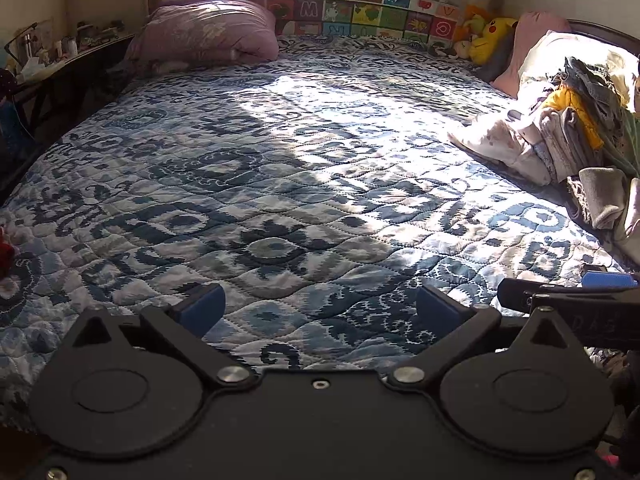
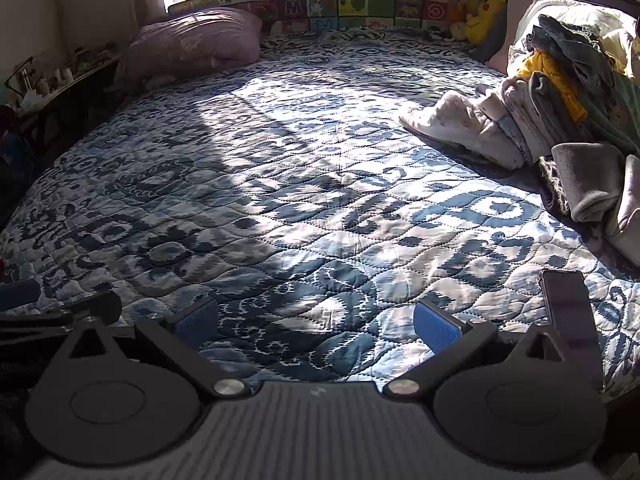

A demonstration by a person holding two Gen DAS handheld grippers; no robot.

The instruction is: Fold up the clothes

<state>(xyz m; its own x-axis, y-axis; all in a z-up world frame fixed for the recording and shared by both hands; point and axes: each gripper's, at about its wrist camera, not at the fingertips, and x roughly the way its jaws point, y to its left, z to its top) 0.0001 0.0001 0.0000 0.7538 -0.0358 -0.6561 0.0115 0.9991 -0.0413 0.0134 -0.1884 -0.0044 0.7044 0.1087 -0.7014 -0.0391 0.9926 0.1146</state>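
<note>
We hold our left gripper [image 1: 318, 308] and right gripper [image 2: 316, 326] over the quilt [image 1: 280, 168], both spread wide, gripping nothing. The clothes pile [image 2: 560, 108] lies far right, its long axis running toward the pillows [image 2: 568, 12].

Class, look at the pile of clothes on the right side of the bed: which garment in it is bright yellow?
The yellow garment, tucked mid-pile beneath the blue-grey denim piece; the clothes around it are pale pink, white or grey.
</note>
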